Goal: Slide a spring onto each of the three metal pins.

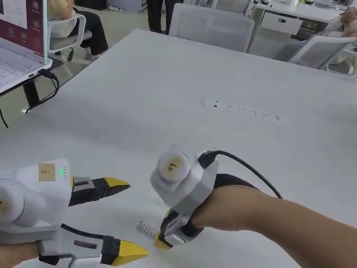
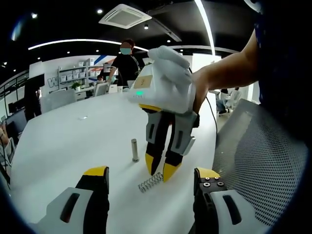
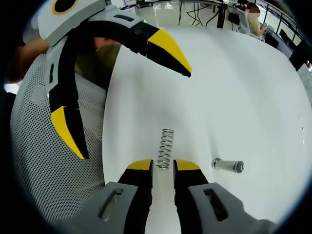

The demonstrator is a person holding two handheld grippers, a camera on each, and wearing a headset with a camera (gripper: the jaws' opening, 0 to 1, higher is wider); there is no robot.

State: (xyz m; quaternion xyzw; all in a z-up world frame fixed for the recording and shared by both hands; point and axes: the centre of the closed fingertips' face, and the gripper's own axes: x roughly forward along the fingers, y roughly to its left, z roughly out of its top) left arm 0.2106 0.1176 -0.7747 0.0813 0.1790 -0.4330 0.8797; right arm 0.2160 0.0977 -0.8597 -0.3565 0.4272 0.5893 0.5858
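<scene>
A small metal spring [image 1: 146,228] [image 2: 150,182] [image 3: 165,145] lies flat on the white table [image 1: 167,95]. My right gripper [image 1: 162,242] [image 3: 164,165] [image 2: 161,170] points down at it, jaws only narrowly apart, with the spring's near end in the gap between the yellow tips. One short metal pin [image 2: 135,149] [image 3: 227,165] stands upright on the table just beyond the spring. My left gripper [image 1: 136,216] [image 2: 151,172] [image 3: 131,109] hovers beside the spring, wide open and holding nothing.
A laptop [image 1: 17,39] sits at the far left on another desk, its cable hanging down. Office chairs [image 1: 212,25] ring the table's far side. A flat strip [image 1: 240,109] lies mid-table. A mesh chair [image 2: 258,146] is close behind me. People are in the background.
</scene>
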